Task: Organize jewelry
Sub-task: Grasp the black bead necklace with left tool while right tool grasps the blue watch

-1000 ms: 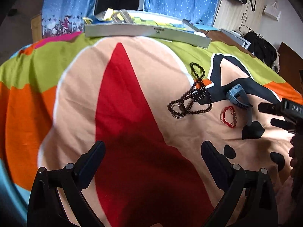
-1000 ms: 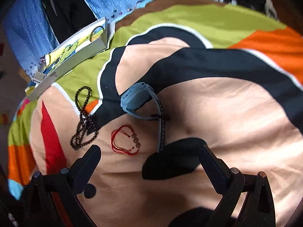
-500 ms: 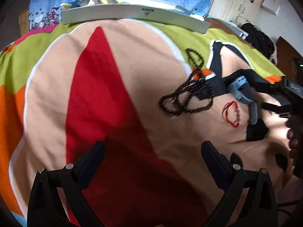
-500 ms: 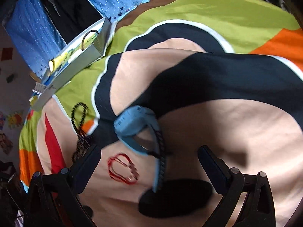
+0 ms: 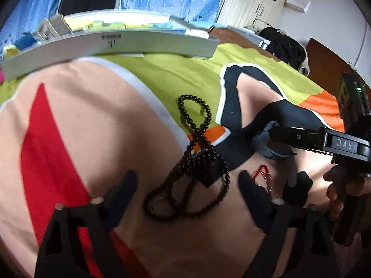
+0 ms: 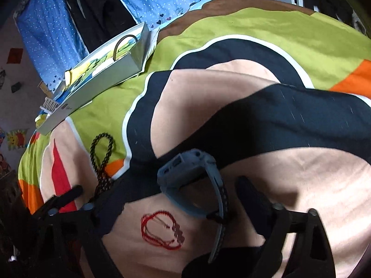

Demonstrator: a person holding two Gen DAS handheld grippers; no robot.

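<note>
Grey shallow box (image 5: 129, 44) sits at the far edge of the bedspread (image 5: 81, 120), long side facing both cameras. Inside: yellow and blue printed lining or paper, a white comb-like rack at its left end, and in the right wrist view a tan ring (image 6: 124, 45) standing up near its right end. Can't tell what else is in it; the near wall blocks the floor of the box.

Jewelry is all out on the bedspread, none of it in the box:
- dark bead strand (image 5: 194, 159), looped several times, one loop stretched toward the box. Left gripper (image 5: 187, 190) is spread wide with the bead pile lying between its fingers, not pinched.
- red cord bracelet (image 6: 161, 230) with a few dark beads, flat on the peach patch, just right of the bead strand.
- blue-grey watch (image 6: 192, 178), case tilted up, strap trailing toward the camera. Right gripper (image 6: 171, 208) is also wide open, straddling watch and red bracelet, no contact visible.

Hidden or unclear:
- left wrist view: red bracelet mostly behind the gripper's right finger; watch largely covered by the right gripper's black finger, marked "DAS".
- a hand (image 5: 336, 194) holding the right gripper is cut off at the frame edge.
- right wrist view: lower bead loops are lost behind the left gripper's dark fingers at lower left.
- both views show motion blur.
</note>
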